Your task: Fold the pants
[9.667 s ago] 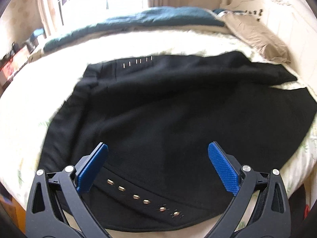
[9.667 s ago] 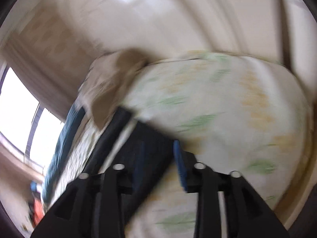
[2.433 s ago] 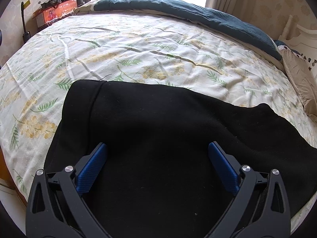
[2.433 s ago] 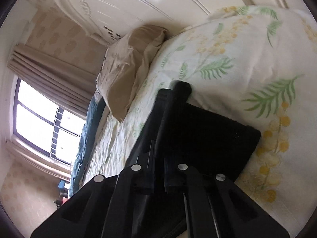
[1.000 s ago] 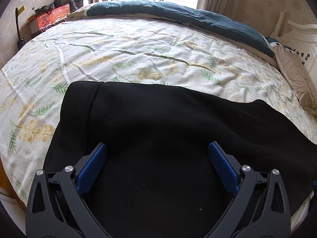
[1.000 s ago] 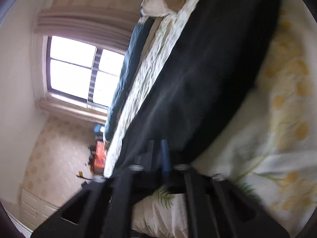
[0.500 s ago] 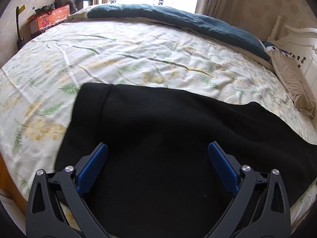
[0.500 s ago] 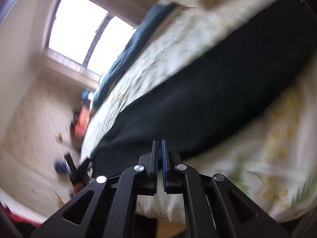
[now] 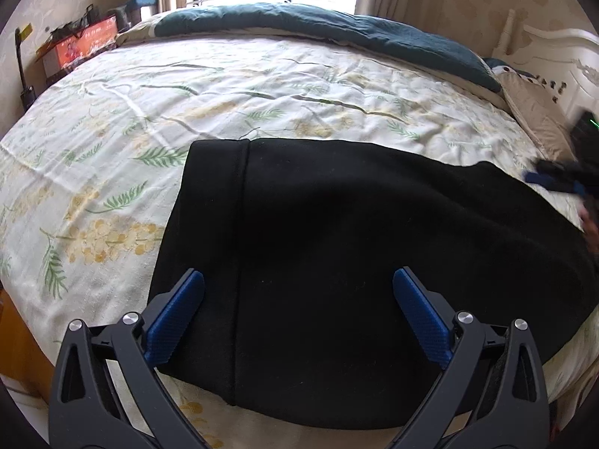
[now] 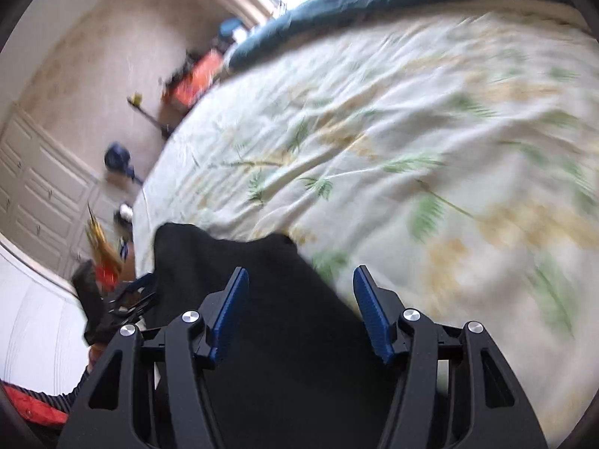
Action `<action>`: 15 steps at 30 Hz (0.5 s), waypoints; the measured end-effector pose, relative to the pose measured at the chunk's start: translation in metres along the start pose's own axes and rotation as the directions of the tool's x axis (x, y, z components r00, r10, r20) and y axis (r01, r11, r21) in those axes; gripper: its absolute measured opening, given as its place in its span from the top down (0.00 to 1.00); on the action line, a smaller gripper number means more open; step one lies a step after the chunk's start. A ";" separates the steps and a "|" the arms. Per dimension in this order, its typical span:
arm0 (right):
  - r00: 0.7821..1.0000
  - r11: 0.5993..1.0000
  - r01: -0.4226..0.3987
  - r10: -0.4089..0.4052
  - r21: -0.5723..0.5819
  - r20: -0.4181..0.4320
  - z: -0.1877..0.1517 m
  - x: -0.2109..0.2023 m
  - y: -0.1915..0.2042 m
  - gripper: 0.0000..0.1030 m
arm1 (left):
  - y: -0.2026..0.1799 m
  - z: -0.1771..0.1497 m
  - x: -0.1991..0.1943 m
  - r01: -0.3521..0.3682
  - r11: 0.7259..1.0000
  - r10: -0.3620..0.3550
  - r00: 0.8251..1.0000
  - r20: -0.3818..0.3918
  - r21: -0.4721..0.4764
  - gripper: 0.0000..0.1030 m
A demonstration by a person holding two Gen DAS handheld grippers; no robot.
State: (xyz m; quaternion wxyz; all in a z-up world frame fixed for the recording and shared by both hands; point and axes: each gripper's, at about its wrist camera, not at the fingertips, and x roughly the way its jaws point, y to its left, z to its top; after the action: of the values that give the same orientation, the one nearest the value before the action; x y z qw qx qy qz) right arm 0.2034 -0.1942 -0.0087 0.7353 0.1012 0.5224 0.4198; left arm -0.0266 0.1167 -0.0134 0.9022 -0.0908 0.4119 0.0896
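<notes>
The black pants (image 9: 337, 247) lie folded lengthwise across the near part of the floral bed sheet (image 9: 224, 86), with a stitched band at their left end. My left gripper (image 9: 299, 292) is open and empty, hovering above the pants near the bed's front edge. My right gripper (image 10: 299, 288) is open and empty above the pants (image 10: 284, 336) at their far right end; it also shows, blurred, in the left wrist view (image 9: 554, 179). The right wrist view is motion-blurred.
A dark teal blanket (image 9: 322, 30) lies along the far side of the bed. A beige pillow (image 9: 535, 116) and white headboard (image 9: 561, 56) are at the right. An orange box (image 9: 78, 45) and clutter stand by the far left wall.
My right gripper has opened, let go of the pants and swung round over the bed. My left gripper has shifted so the pants' left end sits further right in its view.
</notes>
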 end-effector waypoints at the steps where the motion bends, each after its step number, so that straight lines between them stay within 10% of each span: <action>1: 0.999 1.000 -0.004 0.004 0.000 -0.037 0.006 0.016 -0.001 0.44 | 0.001 -0.001 0.000 0.003 1.000 -0.003 1.000 0.001 0.000 0.02; 3: 0.996 1.000 -0.014 0.013 -0.012 -0.092 0.015 0.040 0.001 0.55 | 0.002 -0.001 0.002 0.008 1.000 -0.008 1.000 0.001 -0.007 0.02; 5: 0.984 0.995 -0.098 0.095 -0.013 -0.149 0.017 0.051 0.008 0.90 | 0.004 -0.001 0.003 0.009 1.000 -0.009 1.000 0.002 -0.014 0.02; 15: 0.996 1.000 -0.023 0.021 -0.021 -0.091 0.016 0.050 0.009 0.96 | 0.005 0.000 0.006 0.002 1.000 -0.002 1.000 0.012 -0.014 0.02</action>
State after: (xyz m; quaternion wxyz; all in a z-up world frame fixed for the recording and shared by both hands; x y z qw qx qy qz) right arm 0.2172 -0.1477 -0.0307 0.7072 0.0794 0.5494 0.4378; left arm -0.0235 0.1218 -0.0186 0.9042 -0.0971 0.4056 0.0921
